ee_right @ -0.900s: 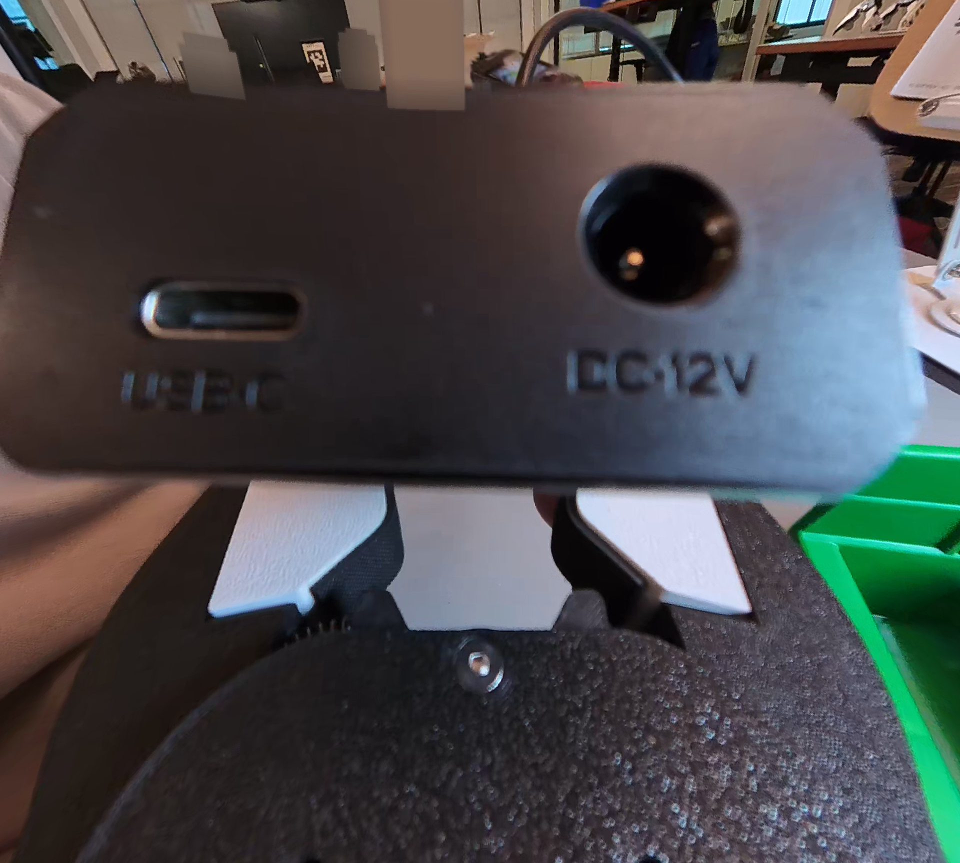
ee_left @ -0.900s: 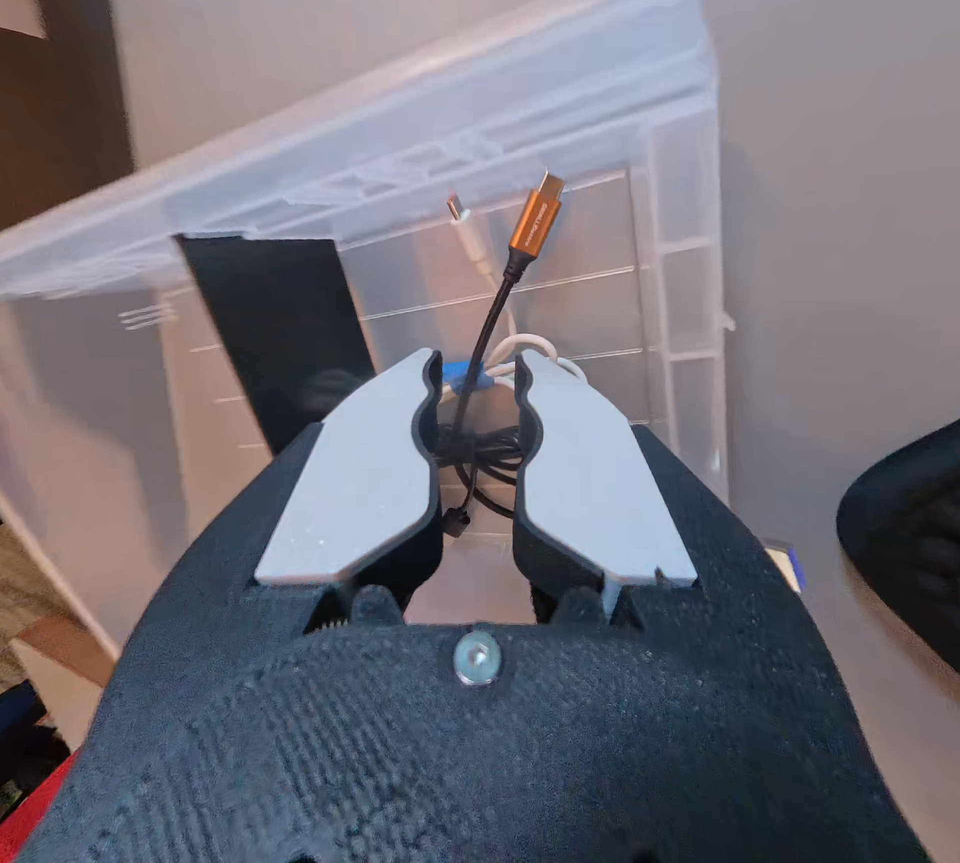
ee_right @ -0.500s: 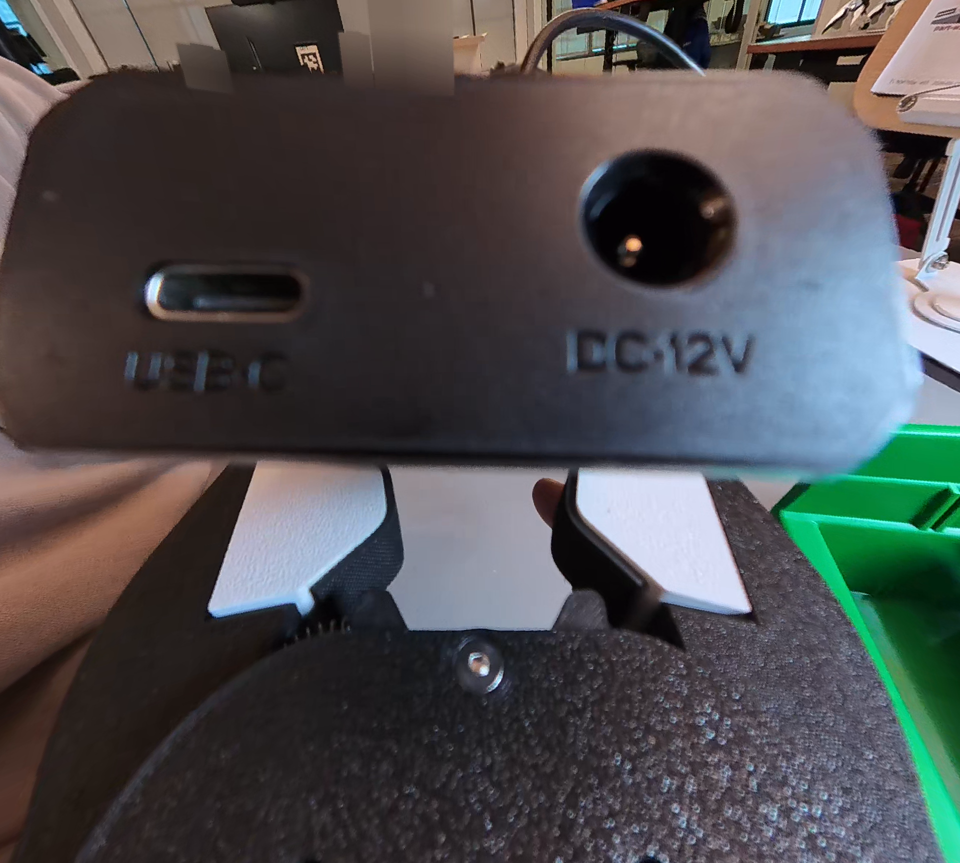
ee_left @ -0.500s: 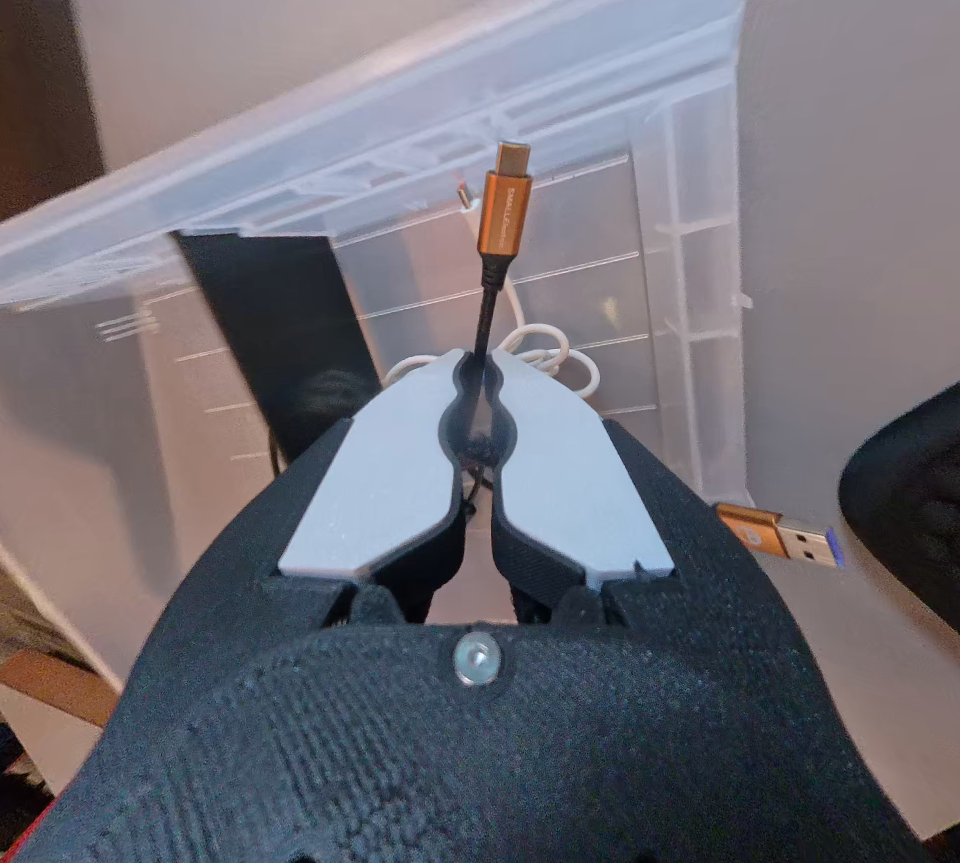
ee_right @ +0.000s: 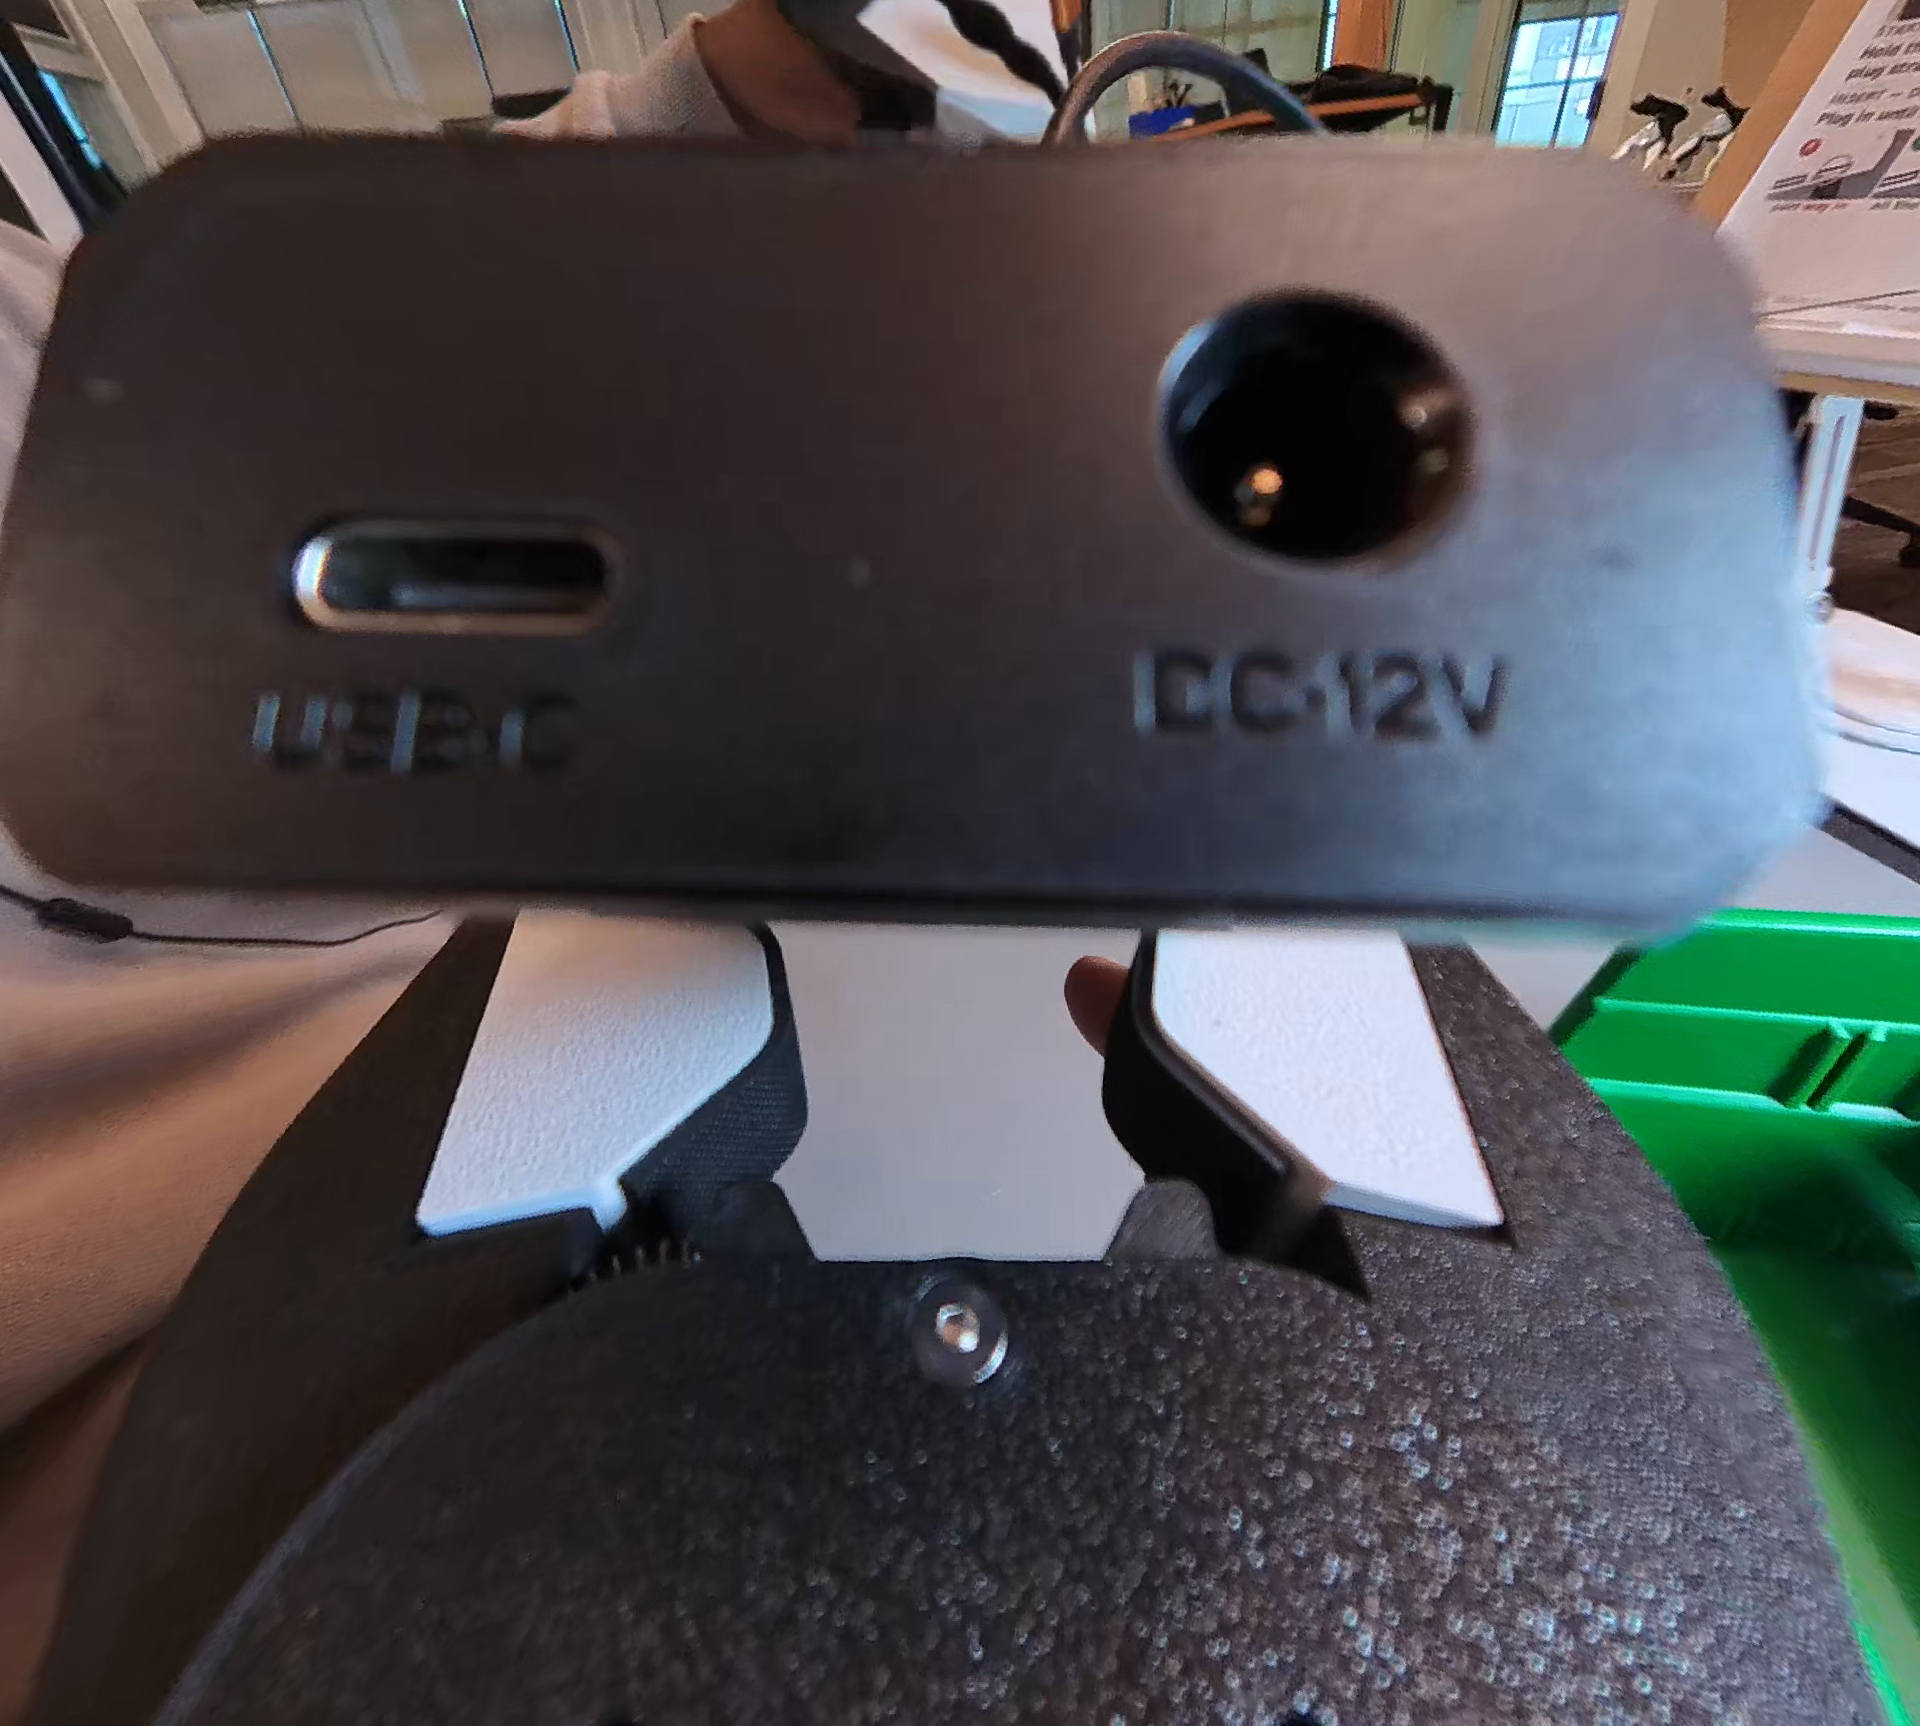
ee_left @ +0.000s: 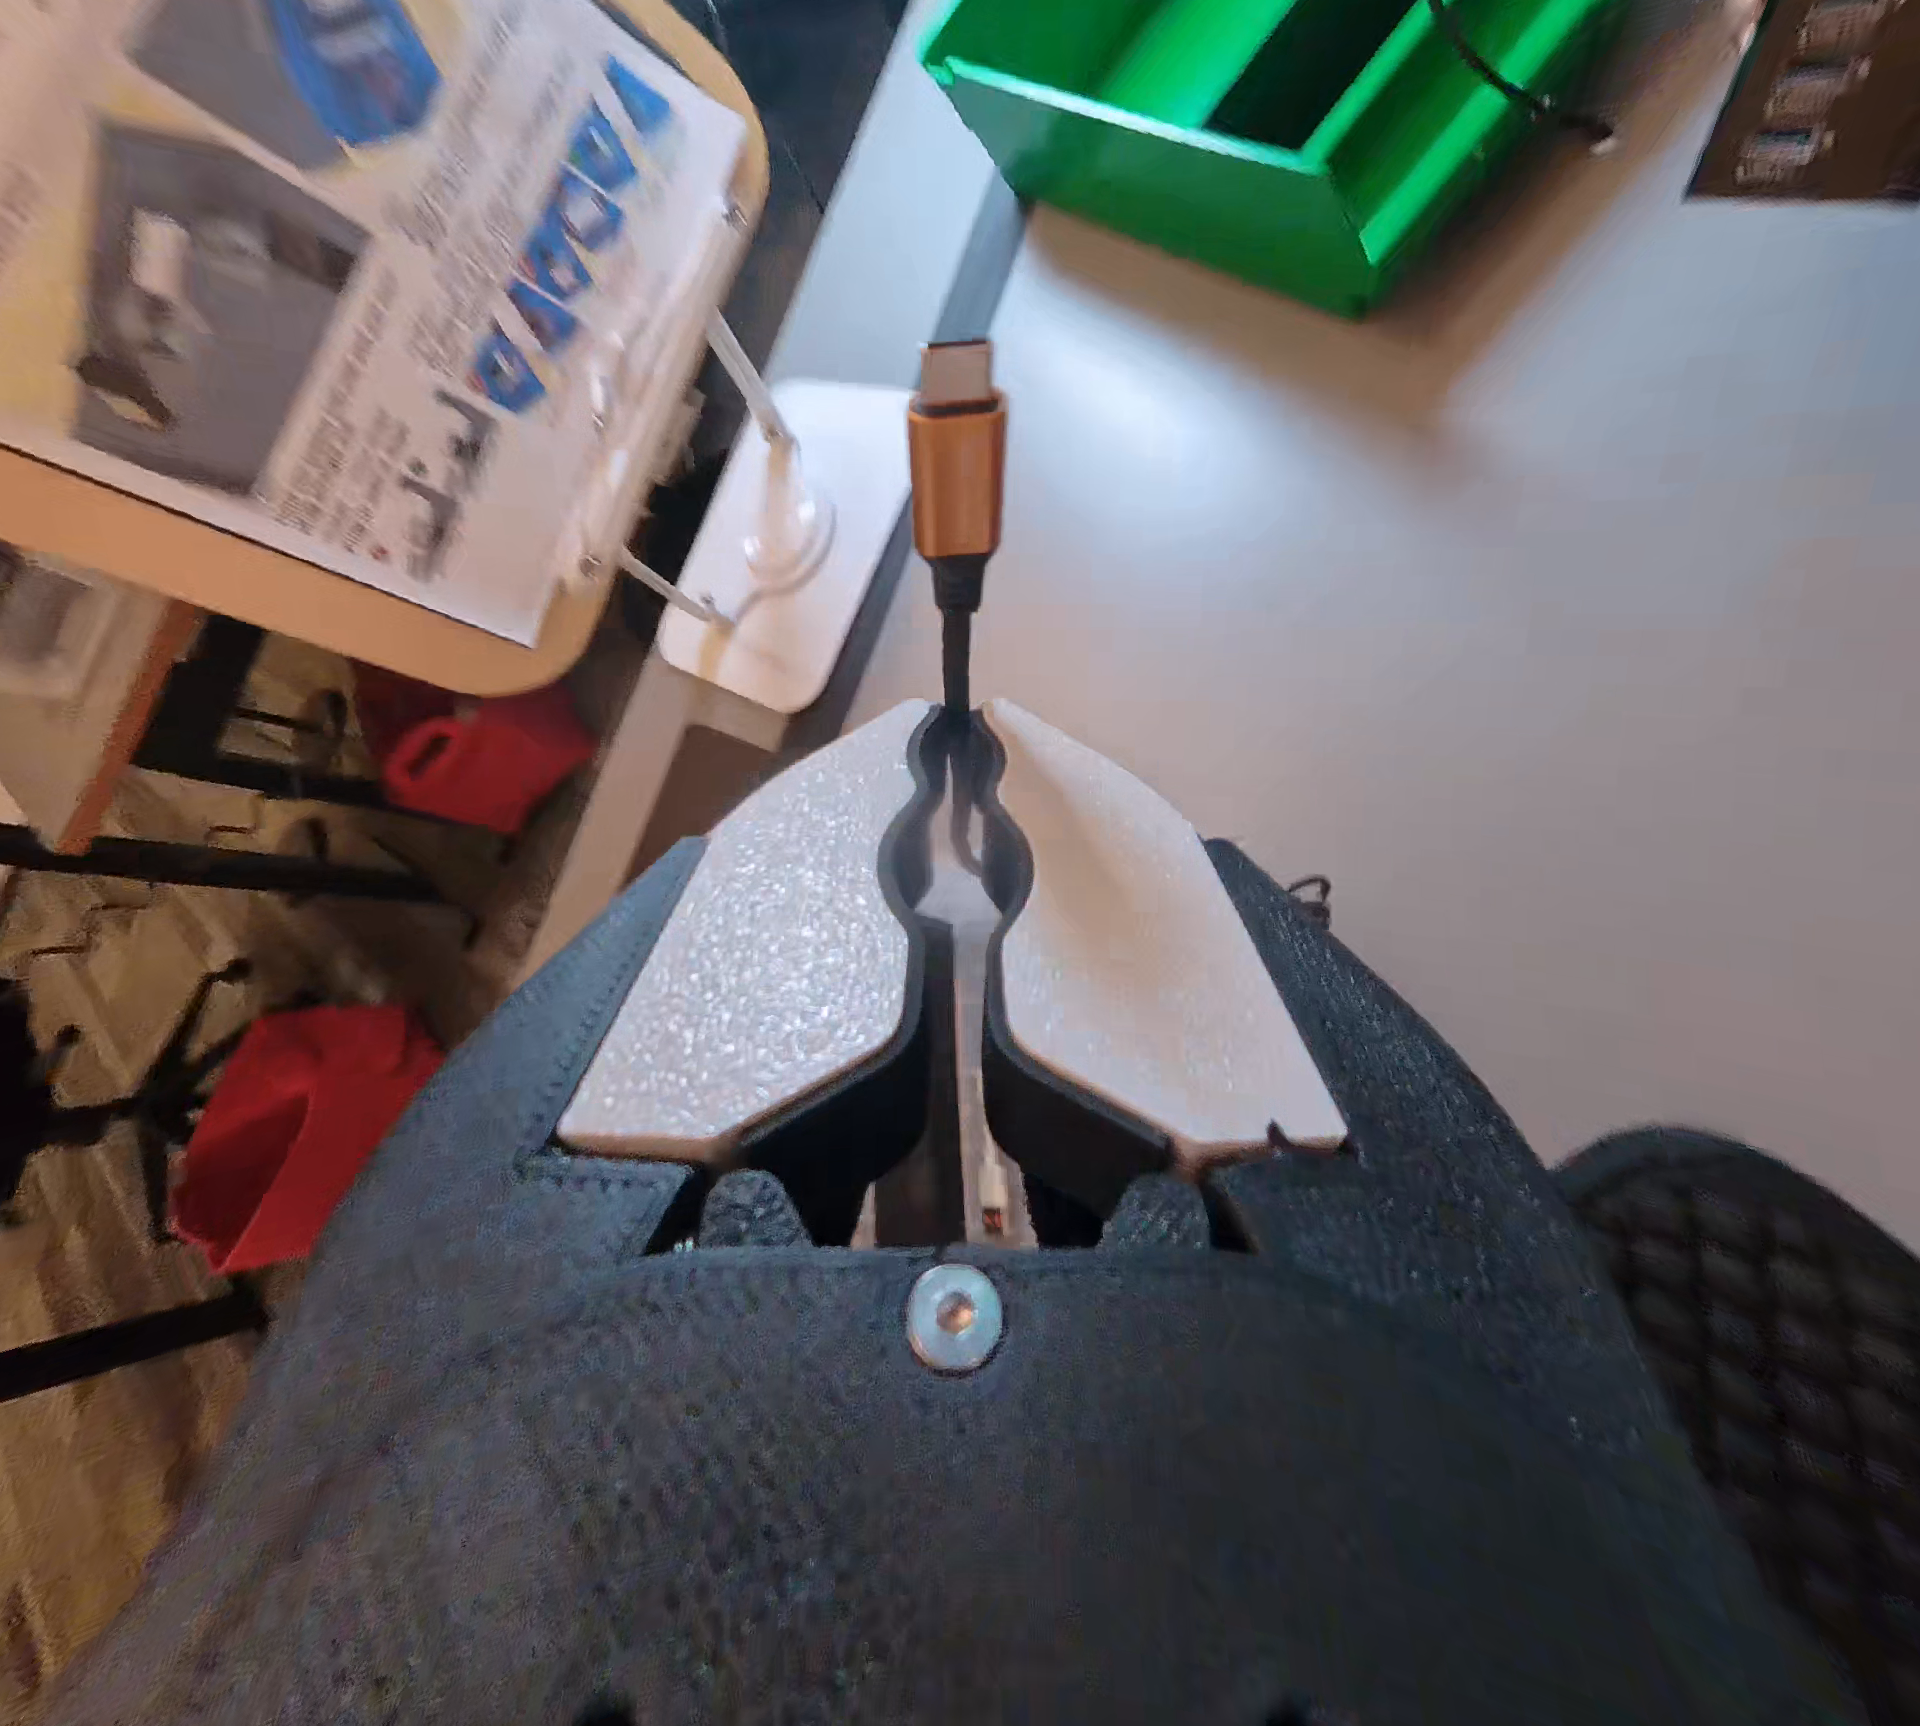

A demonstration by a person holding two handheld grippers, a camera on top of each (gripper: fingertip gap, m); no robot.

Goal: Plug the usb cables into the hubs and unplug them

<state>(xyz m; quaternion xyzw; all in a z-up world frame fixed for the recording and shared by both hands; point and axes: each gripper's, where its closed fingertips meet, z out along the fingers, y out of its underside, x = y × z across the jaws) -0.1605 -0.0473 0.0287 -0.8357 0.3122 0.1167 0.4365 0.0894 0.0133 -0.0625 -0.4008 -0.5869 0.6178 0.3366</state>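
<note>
Left wrist view: left gripper point(ee_left: 958, 720) clamped on a black USB cable point(ee_left: 954, 637); right wrist view: hub held close.
Left wrist view: cable's orange-sleeved USB-C plug point(ee_left: 956, 455) sticks up past the fingertips, over the pale tabletop point(ee_left: 1455, 637). Green bin point(ee_left: 1195, 159) beyond; a printed sheet on a stand point(ee_left: 312, 222) to the left, blurred. Right wrist view: right gripper point(ee_right: 961, 938) grips a dark grey hub point(ee_right: 883, 533), end face toward the camera, its oval USB-C port point(ee_right: 457, 575) and round power socket point(ee_right: 1314, 429) both unoccupied; fingertips hidden behind it. Green bin edge point(ee_right: 1766, 1053) at right.

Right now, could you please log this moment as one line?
left gripper: shut on cable | right gripper: shut on hub | plug: not inserted
</note>
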